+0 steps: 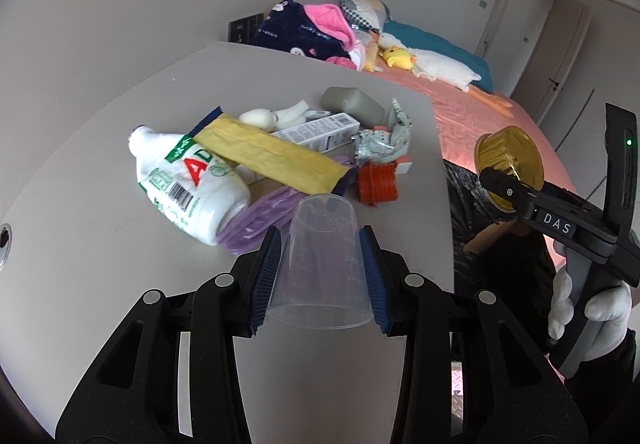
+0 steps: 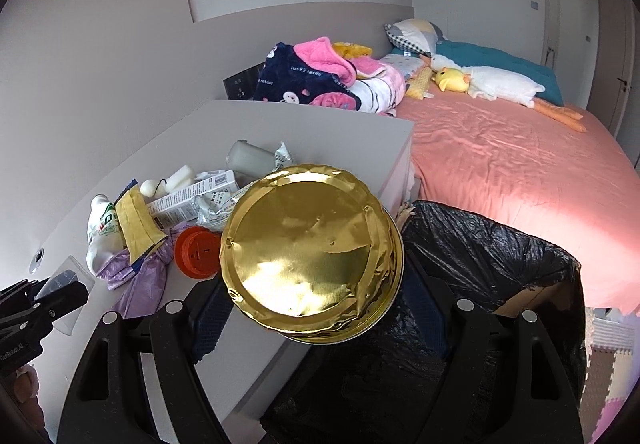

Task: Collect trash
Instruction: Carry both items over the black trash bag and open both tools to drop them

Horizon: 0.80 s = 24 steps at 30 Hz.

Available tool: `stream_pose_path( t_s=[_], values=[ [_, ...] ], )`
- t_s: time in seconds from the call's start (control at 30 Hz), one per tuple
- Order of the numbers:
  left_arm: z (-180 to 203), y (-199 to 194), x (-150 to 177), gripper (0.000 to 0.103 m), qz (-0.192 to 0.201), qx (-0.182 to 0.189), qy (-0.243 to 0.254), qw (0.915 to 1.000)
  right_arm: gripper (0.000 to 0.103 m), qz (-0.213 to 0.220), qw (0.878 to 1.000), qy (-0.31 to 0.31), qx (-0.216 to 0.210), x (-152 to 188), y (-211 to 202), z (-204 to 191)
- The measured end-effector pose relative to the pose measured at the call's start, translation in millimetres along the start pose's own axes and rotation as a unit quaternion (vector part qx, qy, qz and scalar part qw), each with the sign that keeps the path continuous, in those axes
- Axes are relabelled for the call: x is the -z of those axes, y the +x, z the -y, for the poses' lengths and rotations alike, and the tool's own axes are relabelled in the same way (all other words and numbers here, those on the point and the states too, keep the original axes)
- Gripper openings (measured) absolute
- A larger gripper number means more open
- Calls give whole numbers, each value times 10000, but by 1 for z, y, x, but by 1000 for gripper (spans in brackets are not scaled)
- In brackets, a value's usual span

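A clear plastic measuring cup (image 1: 320, 264), graduated in millilitres, is held upside down between the blue ribbed pads (image 1: 266, 276) of the left gripper (image 1: 320, 276); the fingers are clamped on its sides, above the grey tabletop (image 1: 100, 148).

A round gold foil container (image 2: 312, 252) is gripped at its rim by the right gripper (image 1: 502, 180); the fingers are closed on it. The container is seen held between the table edge and a bin lined with a black plastic bag (image 2: 492, 256), which stands beside the table. The right gripper's handle is held by a white-gloved hand (image 1: 588, 308).

Remaining trash is recorded in a pile on the tabletop: a white plastic bottle with green and red print (image 1: 188, 184) lying on its side, a yellow flat packet (image 1: 272, 154) across it, a crumpled purple bag (image 1: 260, 216), an orange ribbed cap (image 1: 378, 184), a white printed carton (image 1: 316, 132), crumpled silver foil wrapper (image 1: 384, 144), and a grey-green block (image 1: 352, 104).

A bed with a pink sheet (image 2: 500, 168) is noted behind the bin.
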<state>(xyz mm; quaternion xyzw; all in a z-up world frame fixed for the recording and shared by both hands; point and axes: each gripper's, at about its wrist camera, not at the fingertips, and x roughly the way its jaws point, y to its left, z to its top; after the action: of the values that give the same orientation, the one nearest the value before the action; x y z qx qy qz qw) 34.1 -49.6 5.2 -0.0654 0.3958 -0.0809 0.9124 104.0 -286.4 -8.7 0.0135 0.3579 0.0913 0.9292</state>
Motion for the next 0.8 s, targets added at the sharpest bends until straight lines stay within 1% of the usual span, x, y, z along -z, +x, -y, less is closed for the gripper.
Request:
stream_pose_path(
  t_s=[0.2, 0.47, 0.63, 0.8],
  values=[
    [32, 8, -11, 40, 2, 253, 329, 9991, 79, 113, 9995, 192, 208, 2, -17, 24],
    [70, 21, -19, 40, -89, 576, 715, 9957, 79, 215, 9978, 444, 453, 6, -34, 53],
    [95, 28, -20, 40, -153, 867, 894, 9921, 79, 254, 9958, 616, 623, 10, -44, 73],
    [117, 38, -19, 40, -303, 1182, 1045, 9870, 79, 260, 9933, 876, 702, 15, -55, 97]
  ],
)
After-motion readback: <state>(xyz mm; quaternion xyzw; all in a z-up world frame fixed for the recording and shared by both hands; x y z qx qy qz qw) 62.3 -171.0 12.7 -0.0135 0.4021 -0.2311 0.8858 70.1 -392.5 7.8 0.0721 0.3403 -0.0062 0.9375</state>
